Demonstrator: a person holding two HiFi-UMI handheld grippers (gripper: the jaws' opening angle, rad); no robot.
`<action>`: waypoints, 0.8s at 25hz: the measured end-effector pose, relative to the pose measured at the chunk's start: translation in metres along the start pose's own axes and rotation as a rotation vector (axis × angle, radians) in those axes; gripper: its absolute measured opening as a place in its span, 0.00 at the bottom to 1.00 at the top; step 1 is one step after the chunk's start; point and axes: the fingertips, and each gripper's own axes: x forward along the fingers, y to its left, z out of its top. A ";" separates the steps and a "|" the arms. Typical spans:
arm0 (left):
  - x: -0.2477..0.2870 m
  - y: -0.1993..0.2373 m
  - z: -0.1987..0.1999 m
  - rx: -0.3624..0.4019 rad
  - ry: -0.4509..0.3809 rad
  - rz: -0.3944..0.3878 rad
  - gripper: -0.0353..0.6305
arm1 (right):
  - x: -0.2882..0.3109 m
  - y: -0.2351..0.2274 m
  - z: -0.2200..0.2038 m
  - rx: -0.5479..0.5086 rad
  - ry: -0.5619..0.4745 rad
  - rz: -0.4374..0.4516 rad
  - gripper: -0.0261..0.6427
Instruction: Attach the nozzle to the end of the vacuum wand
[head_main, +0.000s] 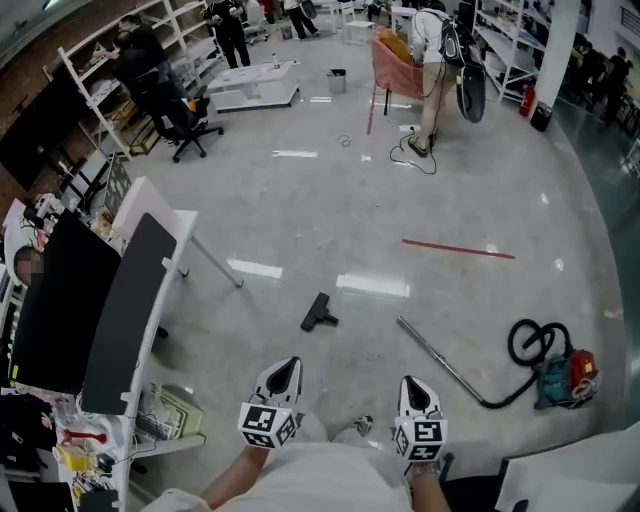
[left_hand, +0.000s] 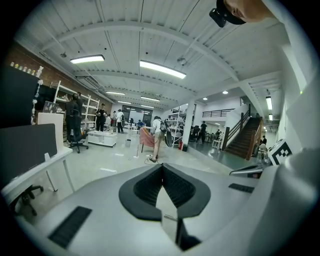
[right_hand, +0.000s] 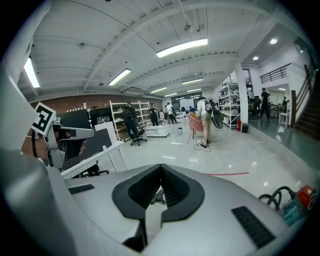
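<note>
A black vacuum nozzle (head_main: 318, 313) lies on the grey floor ahead of me. To its right a silver wand (head_main: 441, 359) lies slanted on the floor. A black hose joins the wand to a teal and red vacuum body (head_main: 564, 377). My left gripper (head_main: 284, 372) and right gripper (head_main: 415, 387) are held low in front of me, both shut and empty, short of the nozzle and wand. Through the right gripper (right_hand: 160, 167) jaws a bit of the nozzle (right_hand: 158, 197) shows. The left gripper (left_hand: 162, 166) points across the room.
A white desk with black screens (head_main: 120, 310) stands at my left. A red tape line (head_main: 458, 249) marks the floor beyond the wand. A person (head_main: 430, 60) stands by a red chair far ahead. An office chair (head_main: 178, 110) and shelves fill the far left.
</note>
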 end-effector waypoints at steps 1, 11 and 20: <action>0.005 -0.001 -0.002 0.002 0.012 0.003 0.07 | 0.004 -0.006 0.002 0.003 0.002 0.001 0.04; 0.103 0.013 -0.002 -0.012 0.054 -0.068 0.07 | 0.070 -0.038 0.010 0.016 0.072 -0.034 0.04; 0.218 0.078 0.034 0.002 0.064 -0.180 0.07 | 0.140 -0.065 0.064 0.000 0.123 -0.180 0.04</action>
